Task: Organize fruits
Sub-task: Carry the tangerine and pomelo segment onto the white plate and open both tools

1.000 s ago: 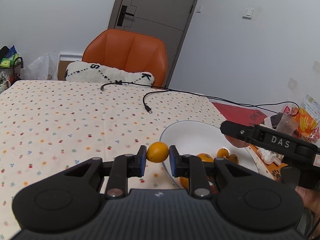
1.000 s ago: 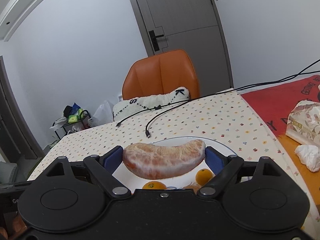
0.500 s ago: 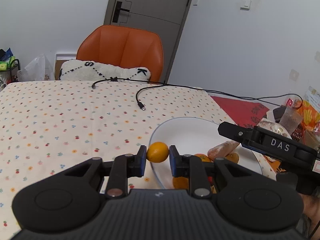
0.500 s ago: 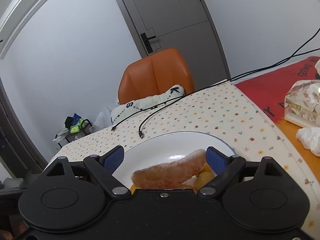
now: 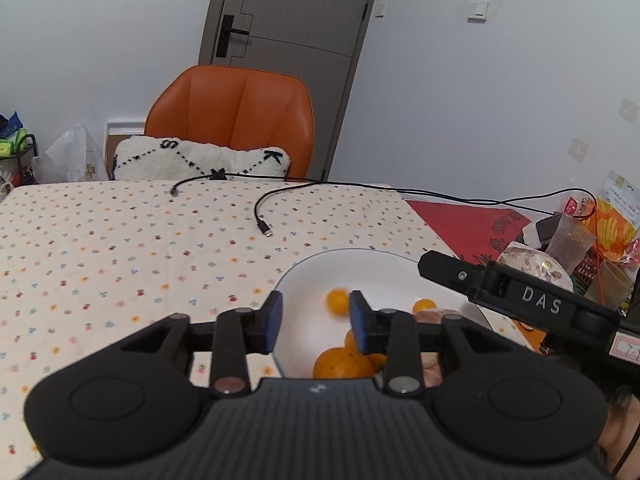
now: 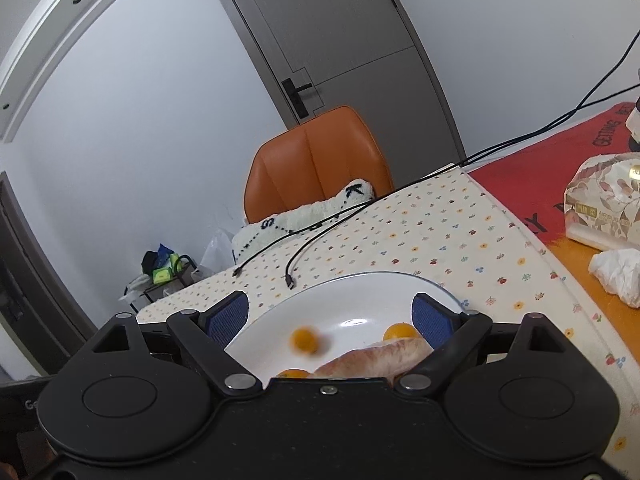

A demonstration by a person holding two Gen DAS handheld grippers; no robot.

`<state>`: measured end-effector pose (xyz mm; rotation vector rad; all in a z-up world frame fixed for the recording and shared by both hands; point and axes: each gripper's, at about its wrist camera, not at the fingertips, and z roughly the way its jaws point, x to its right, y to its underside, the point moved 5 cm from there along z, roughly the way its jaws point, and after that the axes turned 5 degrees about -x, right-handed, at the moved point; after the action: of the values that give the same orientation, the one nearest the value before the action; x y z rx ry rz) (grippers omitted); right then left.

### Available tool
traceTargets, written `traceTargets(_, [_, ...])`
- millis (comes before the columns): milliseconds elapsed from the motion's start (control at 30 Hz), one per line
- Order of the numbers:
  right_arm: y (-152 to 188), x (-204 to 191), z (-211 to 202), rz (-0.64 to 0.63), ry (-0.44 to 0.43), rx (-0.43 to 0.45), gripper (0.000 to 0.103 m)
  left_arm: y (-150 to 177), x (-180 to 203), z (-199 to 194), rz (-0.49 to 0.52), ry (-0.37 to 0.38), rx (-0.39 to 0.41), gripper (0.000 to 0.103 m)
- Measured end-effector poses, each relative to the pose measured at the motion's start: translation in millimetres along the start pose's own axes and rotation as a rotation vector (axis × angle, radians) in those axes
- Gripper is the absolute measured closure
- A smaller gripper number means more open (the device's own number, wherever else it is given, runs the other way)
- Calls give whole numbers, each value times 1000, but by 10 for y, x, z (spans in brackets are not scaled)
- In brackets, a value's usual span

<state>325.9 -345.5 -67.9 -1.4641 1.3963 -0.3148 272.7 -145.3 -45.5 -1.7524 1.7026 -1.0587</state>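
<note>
A white plate (image 5: 304,280) lies on the dotted tablecloth and holds several small oranges. My left gripper (image 5: 315,322) hovers open over the plate's near left rim. A small orange (image 5: 337,301), blurred by motion, is below and between its fingers, free of them. In the right wrist view the same blurred orange (image 6: 305,341) is on the plate (image 6: 352,292). A peeled pomelo segment (image 6: 376,362) lies in the plate beside another small orange (image 6: 400,331). My right gripper (image 6: 331,318) stands open above the segment. A larger orange (image 5: 340,364) sits at the plate's near edge.
A black USB cable (image 5: 262,216) trails across the tablecloth behind the plate. An orange chair (image 5: 236,116) with a white cushion (image 5: 200,160) stands at the far side. A red mat (image 5: 464,220), snack packets (image 5: 612,224), a tissue pack (image 6: 604,208) and a crumpled tissue (image 6: 618,276) crowd the right.
The left gripper opened and let go of the small orange, which is dropping onto the plate. The right gripper opened earlier and released the pomelo segment into the plate.
</note>
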Motion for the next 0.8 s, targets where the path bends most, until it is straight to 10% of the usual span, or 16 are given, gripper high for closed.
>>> traceTargets(800, [164, -611, -545, -108, 5, -22, 0, 95, -512, -781, -54, -71, 63, 16])
